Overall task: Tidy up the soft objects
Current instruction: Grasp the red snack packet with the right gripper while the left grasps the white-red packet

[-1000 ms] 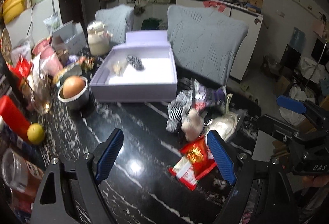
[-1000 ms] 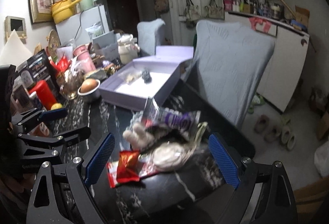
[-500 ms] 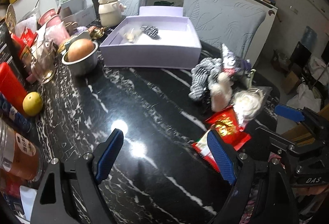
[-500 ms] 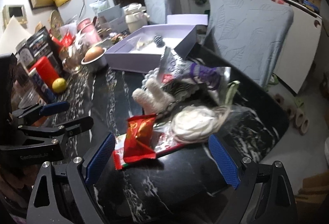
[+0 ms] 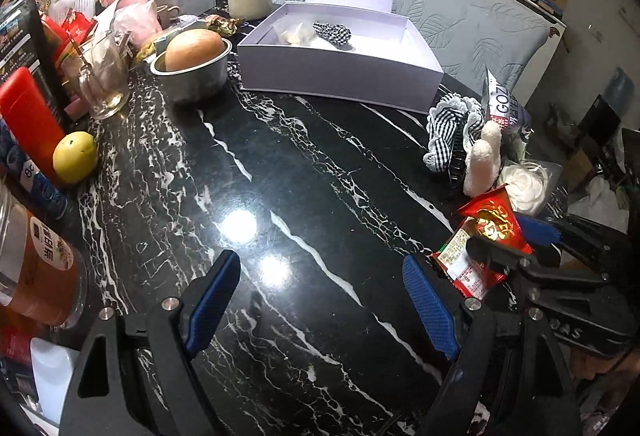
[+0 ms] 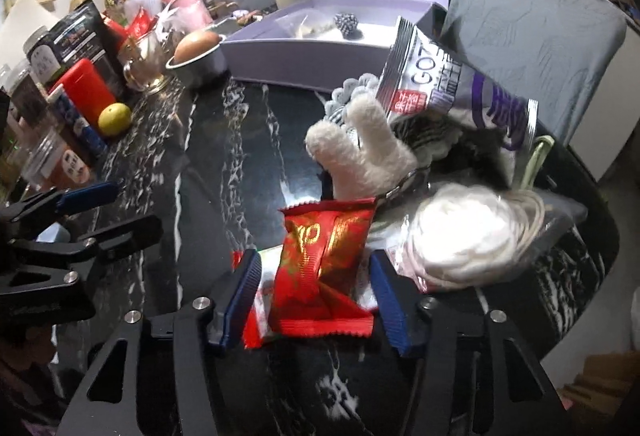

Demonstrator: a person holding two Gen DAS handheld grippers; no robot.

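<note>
Lavender box [image 5: 340,76] at twelve o'clock on the worktop [image 5: 280,196] holds a checked scrunchie [image 5: 332,32] and an unclear bagged item. Right gripper [image 6: 316,300] jaws are closing around the red packet [image 6: 324,268]; left gripper [image 5: 324,300] jaws gape, empty.

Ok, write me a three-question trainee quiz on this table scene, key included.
1. True or false: the red snack packet lies between the right gripper fingers.
2. What lies in the lilac box? A) a checked scrunchie B) a lemon C) a glass
3. Fill in: the steel bowl sits to the ____ of the box in the left wrist view.

Key: 1 true; 2 A; 3 left.
</note>
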